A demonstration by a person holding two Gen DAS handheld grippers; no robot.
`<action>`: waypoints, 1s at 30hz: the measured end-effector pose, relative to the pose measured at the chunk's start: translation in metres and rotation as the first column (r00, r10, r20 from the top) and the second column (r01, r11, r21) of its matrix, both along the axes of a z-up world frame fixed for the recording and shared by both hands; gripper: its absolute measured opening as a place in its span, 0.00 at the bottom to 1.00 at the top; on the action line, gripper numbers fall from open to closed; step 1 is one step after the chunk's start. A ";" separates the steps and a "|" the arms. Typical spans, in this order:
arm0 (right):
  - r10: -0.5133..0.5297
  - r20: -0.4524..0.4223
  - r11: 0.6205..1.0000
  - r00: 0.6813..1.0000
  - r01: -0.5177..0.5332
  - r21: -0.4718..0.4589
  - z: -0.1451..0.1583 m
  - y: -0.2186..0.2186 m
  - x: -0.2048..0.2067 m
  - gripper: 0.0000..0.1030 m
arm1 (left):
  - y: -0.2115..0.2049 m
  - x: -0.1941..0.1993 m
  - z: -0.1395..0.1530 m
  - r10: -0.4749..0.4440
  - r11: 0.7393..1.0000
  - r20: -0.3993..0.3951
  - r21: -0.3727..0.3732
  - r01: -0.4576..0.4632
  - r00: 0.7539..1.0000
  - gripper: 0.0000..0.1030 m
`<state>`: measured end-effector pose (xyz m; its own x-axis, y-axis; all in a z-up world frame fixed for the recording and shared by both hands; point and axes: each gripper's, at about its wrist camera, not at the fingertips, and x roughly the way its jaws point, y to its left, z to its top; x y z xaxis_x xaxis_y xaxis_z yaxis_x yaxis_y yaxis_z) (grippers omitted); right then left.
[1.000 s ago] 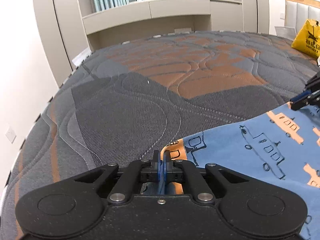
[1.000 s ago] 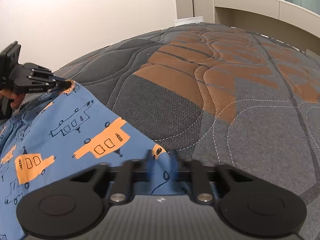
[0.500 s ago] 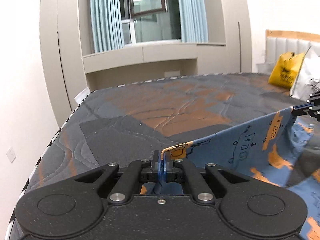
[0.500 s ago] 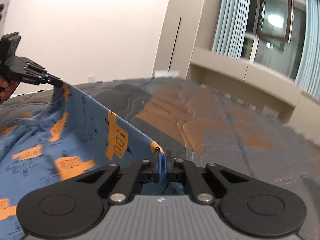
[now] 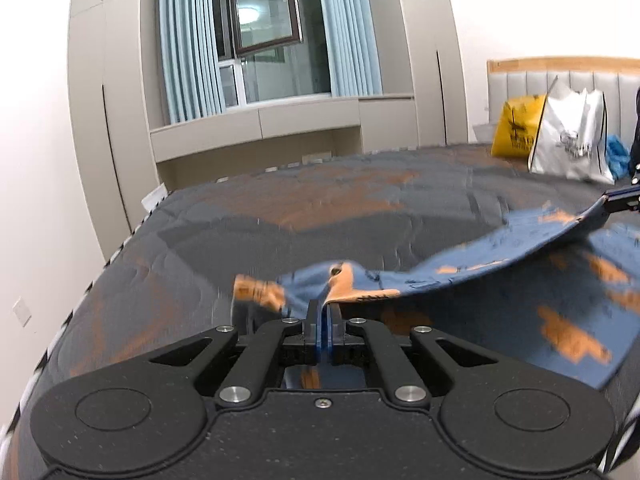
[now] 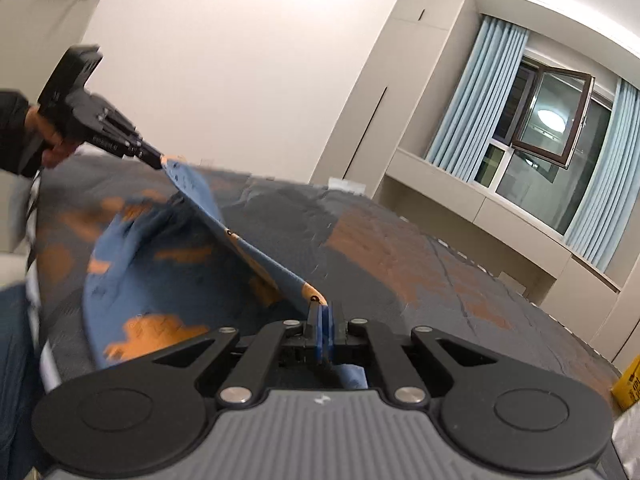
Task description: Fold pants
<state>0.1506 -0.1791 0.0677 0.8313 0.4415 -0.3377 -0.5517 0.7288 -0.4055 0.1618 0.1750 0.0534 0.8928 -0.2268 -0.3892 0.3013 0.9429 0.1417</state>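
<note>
Blurring smears most of the pants (image 5: 500, 280) in both wrist views, so the orange prints read only as blotches and the waistband and leg ends cannot be told apart; the lower folds drop behind each gripper body and are cut off there; in the left wrist view the left gripper (image 5: 323, 320) has its blue-padded fingers pressed together on an edge of the fabric, which rises straight out of the pinch and runs away to the right; the right gripper (image 5: 620, 200) shows only as a dark tip at the right edge of that view, touching the far end of the same raised edge; in the right wrist view the right gripper (image 6: 322, 322) is likewise clamped tight on a corner of the pants (image 6: 160, 280), and the taut edge climbs from it up to the left gripper (image 6: 154, 160), held by a hand (image 6: 52, 140) half cut off at the frame edge; the cloth hangs between the two above the bed (image 5: 320, 208), its slack sagging towards the quilted grey and orange cover; farther off a yellow bag (image 5: 516, 128) and a white bag (image 5: 568, 140) lean by the headboard (image 5: 560, 76).
</note>
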 end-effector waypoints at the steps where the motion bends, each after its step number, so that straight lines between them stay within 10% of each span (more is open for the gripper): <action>1: -0.004 -0.011 1.000 1.000 0.004 0.000 -0.006 0.003 -0.003 0.03 | 0.001 -0.001 -0.005 0.006 1.000 -0.005 -0.001 -0.006 1.000 0.02; 12: -0.044 -0.035 0.999 0.998 0.045 0.015 -0.025 0.008 -0.016 0.03 | 0.011 -0.014 -0.024 0.025 0.999 -0.028 -0.041 -0.026 0.999 0.02; 21: -0.036 -0.030 0.999 0.999 0.037 0.020 -0.030 -0.002 -0.025 0.03 | 0.032 0.001 -0.023 0.168 0.964 -0.085 -0.194 -0.182 0.982 0.54; 25: -0.036 -0.033 0.999 0.999 0.037 0.025 -0.030 -0.003 -0.023 0.03 | 0.042 0.021 -0.022 0.185 0.918 -0.156 -0.325 -0.227 0.970 0.47; 30: -0.034 -0.032 0.999 0.999 0.035 0.032 -0.028 -0.007 -0.025 0.03 | 0.043 0.037 -0.020 0.206 0.885 -0.231 -0.370 -0.282 0.951 0.12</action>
<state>0.1257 -0.1858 0.0399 0.8354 0.4241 -0.3498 -0.5383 0.7598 -0.3645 0.1991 0.2184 0.0331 0.8628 -0.1794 -0.4726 0.0391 0.9558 -0.2914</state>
